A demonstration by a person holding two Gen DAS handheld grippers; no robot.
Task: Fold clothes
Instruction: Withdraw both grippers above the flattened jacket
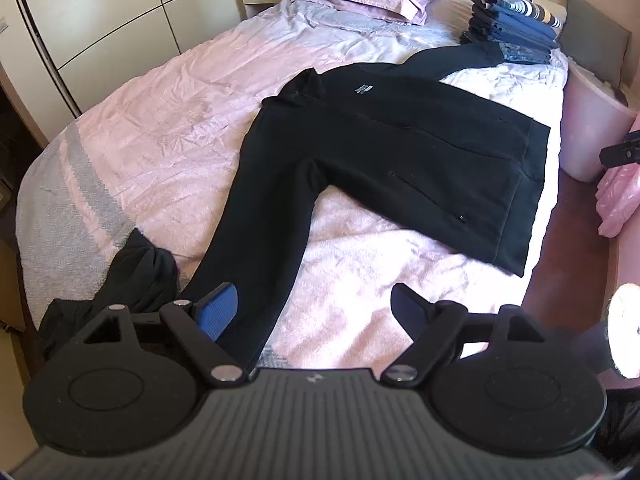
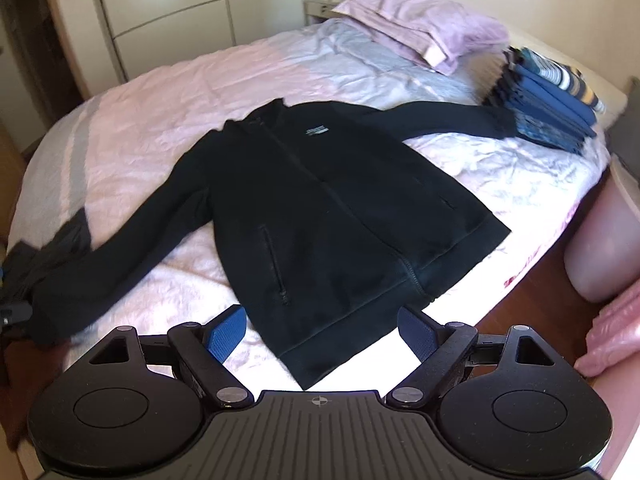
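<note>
black jacket (image 2: 320,200) flat on bed (image 2: 160,92), sleeves out. left tool (image 1: 312,312) spread over the sleeve cuff, right tool (image 2: 324,332) spread above the hem, neither gripping.

Left gripper (image 1: 314,306) and right gripper (image 2: 322,330): matte black linkage arms with silver pivot screws are seen, round black discs either side, a ribbed grey base plate, blue ridged pads on the fingers (image 2: 226,330).

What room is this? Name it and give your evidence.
Almost certainly a bedroom: a bed with pink bedding, pillows at its head, and a tall wardrobe along the wall. A black jacket lies spread on the bed beside a stack of folded clothes.
</note>
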